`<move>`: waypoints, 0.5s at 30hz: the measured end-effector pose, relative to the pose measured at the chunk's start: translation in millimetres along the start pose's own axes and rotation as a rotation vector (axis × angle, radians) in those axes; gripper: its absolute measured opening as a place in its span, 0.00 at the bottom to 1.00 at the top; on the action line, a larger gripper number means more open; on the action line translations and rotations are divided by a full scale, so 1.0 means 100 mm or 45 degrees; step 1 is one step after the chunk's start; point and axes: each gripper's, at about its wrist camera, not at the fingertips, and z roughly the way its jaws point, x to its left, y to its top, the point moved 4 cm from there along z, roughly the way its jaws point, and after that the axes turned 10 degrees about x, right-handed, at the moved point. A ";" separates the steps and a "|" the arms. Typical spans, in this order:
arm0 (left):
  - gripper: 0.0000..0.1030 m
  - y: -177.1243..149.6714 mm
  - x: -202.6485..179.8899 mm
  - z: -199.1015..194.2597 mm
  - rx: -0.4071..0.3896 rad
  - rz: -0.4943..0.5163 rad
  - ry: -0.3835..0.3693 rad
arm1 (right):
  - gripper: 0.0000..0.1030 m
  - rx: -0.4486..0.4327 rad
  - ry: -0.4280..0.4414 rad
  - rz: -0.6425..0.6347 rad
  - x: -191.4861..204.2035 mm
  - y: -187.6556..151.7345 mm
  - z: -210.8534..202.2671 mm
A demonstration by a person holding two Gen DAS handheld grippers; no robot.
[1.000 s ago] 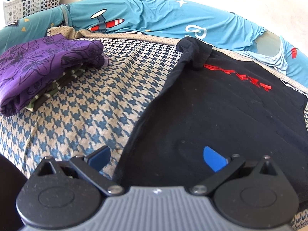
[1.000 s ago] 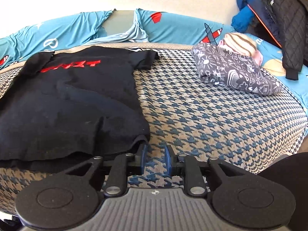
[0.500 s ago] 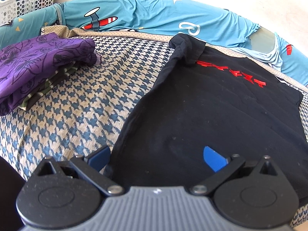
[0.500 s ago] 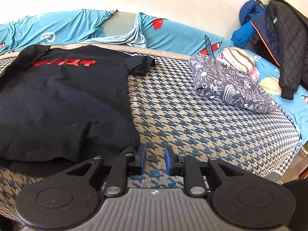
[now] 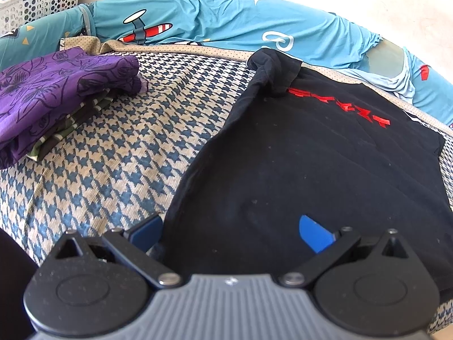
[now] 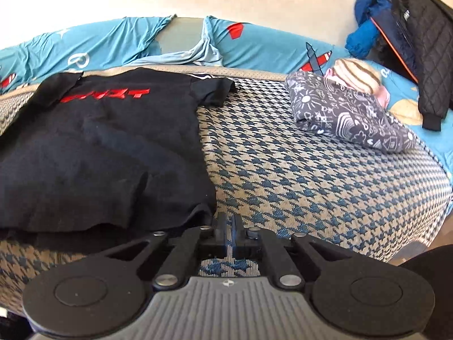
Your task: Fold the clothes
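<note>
A black T-shirt (image 5: 297, 155) with red lettering lies flat on the houndstooth bedspread (image 5: 113, 155), collar end far from me. My left gripper (image 5: 230, 231) is open at the shirt's near left hem. Its left finger rests on the bedspread beside the cloth edge, and its right finger is over the black fabric. In the right wrist view the same T-shirt (image 6: 99, 141) fills the left side. My right gripper (image 6: 230, 225) is shut just right of the shirt's near right corner, which touches its left finger. No cloth shows between the pads.
A folded purple floral pile (image 5: 51, 93) sits at the left, with a white laundry basket (image 5: 42, 2) behind it. A folded grey patterned garment (image 6: 345, 116) lies at the right. Dark jackets (image 6: 419, 42) hang at the far right. A blue printed sheet (image 5: 226, 25) runs along the back.
My right gripper's fingers have closed from a small gap to nearly touching, beside the shirt's corner. My left gripper stayed open and shifted slightly along the hem.
</note>
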 end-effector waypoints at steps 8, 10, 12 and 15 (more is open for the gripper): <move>1.00 -0.01 -0.03 0.01 0.009 0.005 -0.007 | 0.22 0.010 -0.006 -0.082 0.11 -0.03 0.02; 1.00 -0.02 -0.03 0.01 0.010 0.009 -0.008 | 0.22 0.020 -0.009 -0.088 0.12 -0.02 0.06; 1.00 -0.02 -0.04 0.01 0.010 0.010 -0.006 | 0.21 0.019 -0.012 -0.097 0.14 -0.01 0.09; 1.00 -0.02 -0.03 0.02 0.014 0.006 -0.006 | 0.20 0.001 -0.031 -0.114 0.16 0.01 0.13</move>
